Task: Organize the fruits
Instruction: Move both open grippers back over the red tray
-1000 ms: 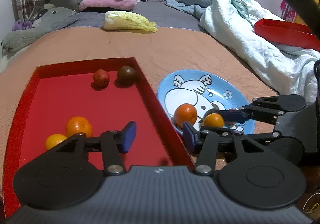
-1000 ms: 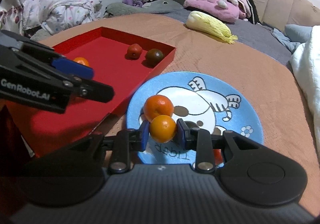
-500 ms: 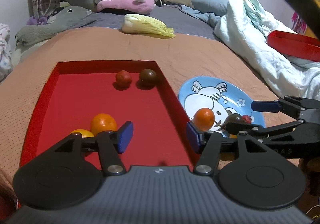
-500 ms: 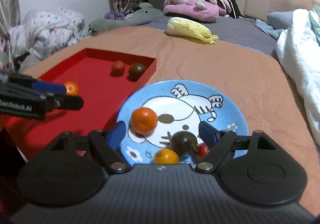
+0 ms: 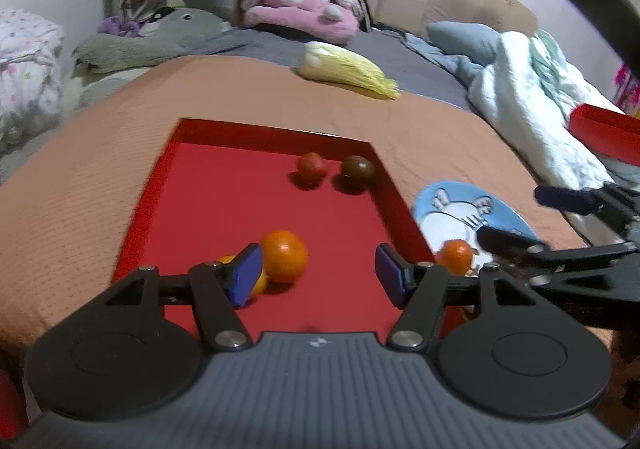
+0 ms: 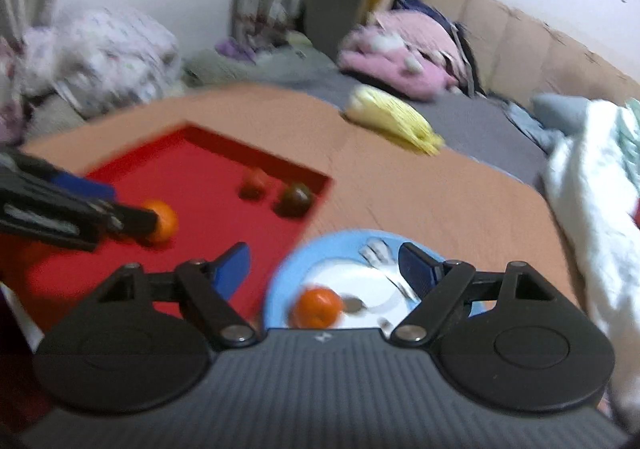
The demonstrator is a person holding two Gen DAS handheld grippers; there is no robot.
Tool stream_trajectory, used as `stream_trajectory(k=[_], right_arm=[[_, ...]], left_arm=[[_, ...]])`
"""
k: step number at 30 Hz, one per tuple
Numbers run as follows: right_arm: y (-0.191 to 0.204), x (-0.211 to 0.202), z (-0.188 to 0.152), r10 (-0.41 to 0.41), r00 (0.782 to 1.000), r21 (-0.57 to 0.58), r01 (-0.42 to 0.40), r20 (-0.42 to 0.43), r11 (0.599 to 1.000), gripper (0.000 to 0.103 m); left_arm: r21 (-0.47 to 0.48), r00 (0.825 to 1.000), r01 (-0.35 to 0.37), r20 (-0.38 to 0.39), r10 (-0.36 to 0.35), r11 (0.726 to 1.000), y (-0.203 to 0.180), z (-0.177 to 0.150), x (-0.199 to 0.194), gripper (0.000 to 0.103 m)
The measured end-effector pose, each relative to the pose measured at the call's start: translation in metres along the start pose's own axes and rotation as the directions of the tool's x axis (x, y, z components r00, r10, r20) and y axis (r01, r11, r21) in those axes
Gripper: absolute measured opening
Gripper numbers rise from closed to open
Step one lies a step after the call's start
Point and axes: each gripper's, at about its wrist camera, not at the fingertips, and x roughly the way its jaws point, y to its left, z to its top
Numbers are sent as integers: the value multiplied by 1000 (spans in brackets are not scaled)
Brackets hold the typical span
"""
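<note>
Left wrist view, jaws apart, orange [image 5: 285, 256] beside left pad, right jaws apart over plate [image 6: 280, 281].

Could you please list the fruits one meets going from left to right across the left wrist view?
Yellow fruit → large orange → red tomato → dark tomato → orange on the blue plate.

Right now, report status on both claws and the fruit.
Left claw open over red tray, empty. Right claw open above blue plate, empty. Orange on plate. Nothing blocking.
</note>
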Motion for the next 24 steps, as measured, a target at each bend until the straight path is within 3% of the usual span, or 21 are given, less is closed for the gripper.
stream_trajectory(k=[3, 12, 18, 24], right_arm=[[1, -3, 3, 49, 997, 26, -51, 55, 998, 83], [17, 21, 0, 118, 991, 20, -117, -63, 993, 83], [27, 29, 7, 263, 960, 38, -261, -91, 965, 83], [45, 39, 11, 311, 944, -16, -315, -107, 949, 83]], left_arm=[[-29, 1000, -26, 3, 26, 999, 12, 0, -5, 68], [-90, 996, -84, -7, 84, 992, 36, 4, -14, 68], [-88, 995, -102, -8, 102, 991, 38, 1, -13, 68], [-93, 993, -119, -15, 118, 988, 37, 1, -8, 68]])
